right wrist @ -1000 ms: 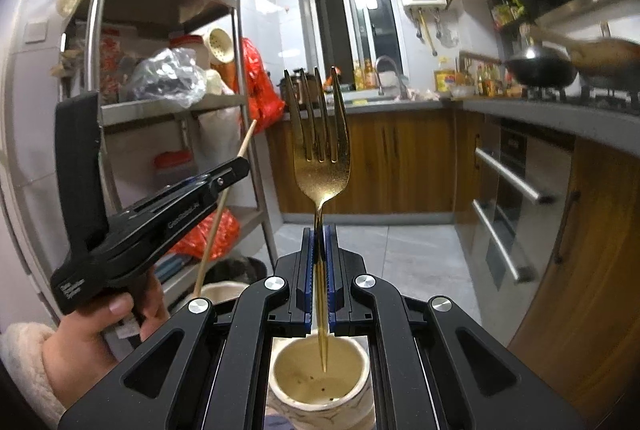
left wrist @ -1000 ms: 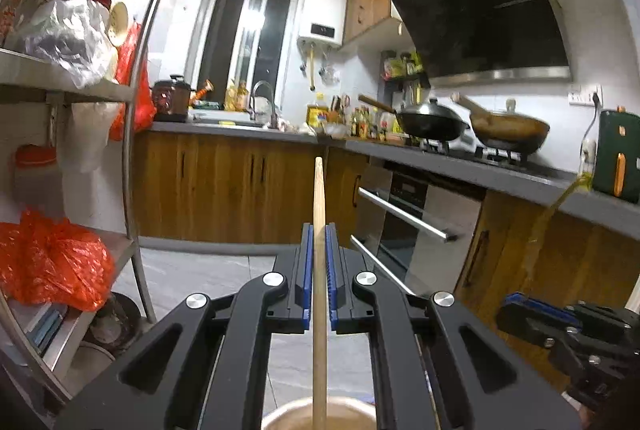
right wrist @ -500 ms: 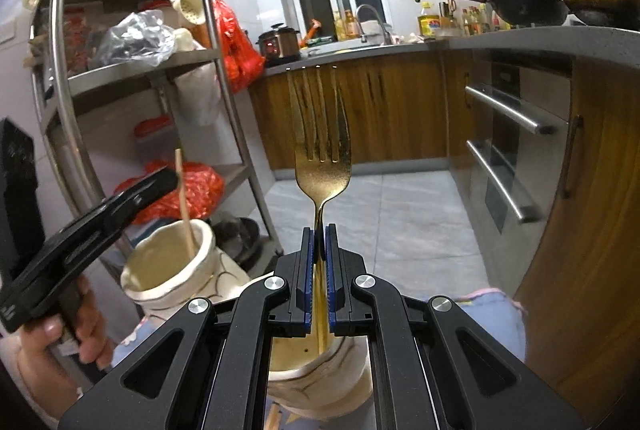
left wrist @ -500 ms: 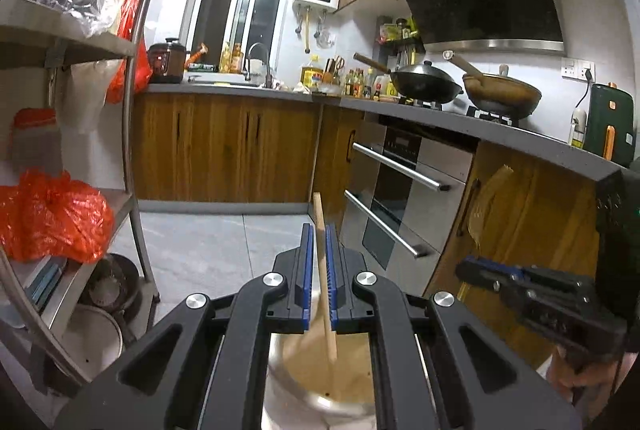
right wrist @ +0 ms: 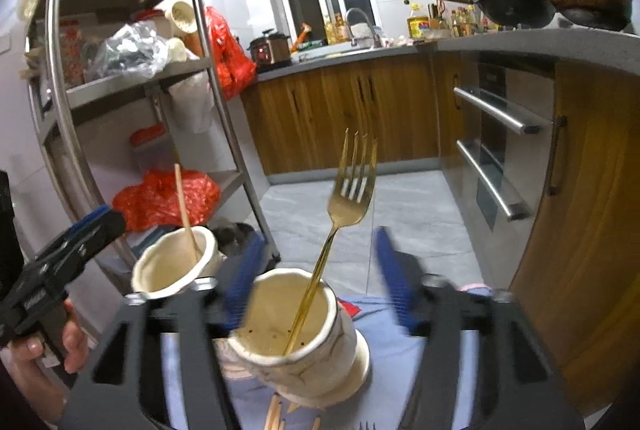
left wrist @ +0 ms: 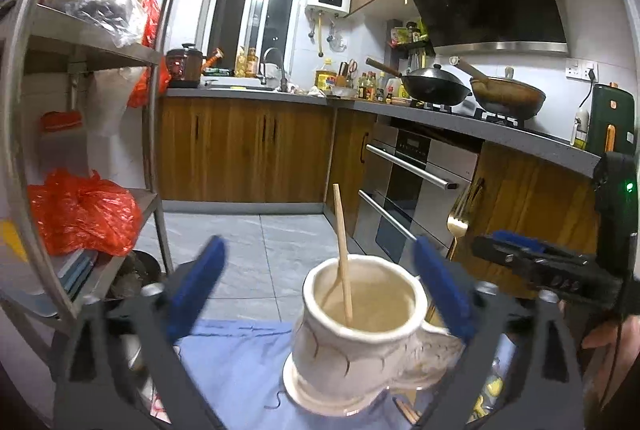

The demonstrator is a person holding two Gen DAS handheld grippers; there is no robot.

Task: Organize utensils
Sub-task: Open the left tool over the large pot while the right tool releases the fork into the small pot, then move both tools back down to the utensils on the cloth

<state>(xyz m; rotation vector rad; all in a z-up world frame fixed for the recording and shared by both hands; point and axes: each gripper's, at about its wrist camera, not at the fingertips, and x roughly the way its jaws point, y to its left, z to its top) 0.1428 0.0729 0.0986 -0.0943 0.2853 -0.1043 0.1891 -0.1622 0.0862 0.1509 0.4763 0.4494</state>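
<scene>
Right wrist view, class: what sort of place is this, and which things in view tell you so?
Most likely a home kitchen: two woks on a hob, a sink tap on the wooden-fronted counter, and a built-in oven. A metal shelf rack holds household clutter.

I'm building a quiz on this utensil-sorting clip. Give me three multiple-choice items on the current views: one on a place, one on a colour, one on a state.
1. Where is the fork?
A. On the cloth
B. Standing in a ceramic cup
C. Clamped in the right tool

2. What colour is the cloth under the cups?
A. Light blue
B. Red
C. Green

3. How do the left tool's jaws stand?
A. Shut on the chopstick
B. Shut on nothing
C. Open, apart on either side of the cup

Answers:
1. B: the gold fork leans inside the near cup, free of the right tool.
2. A: the cloth shows light blue.
3. C: the left tool is spread wide, and the chopstick rests loose in its cup.
</scene>
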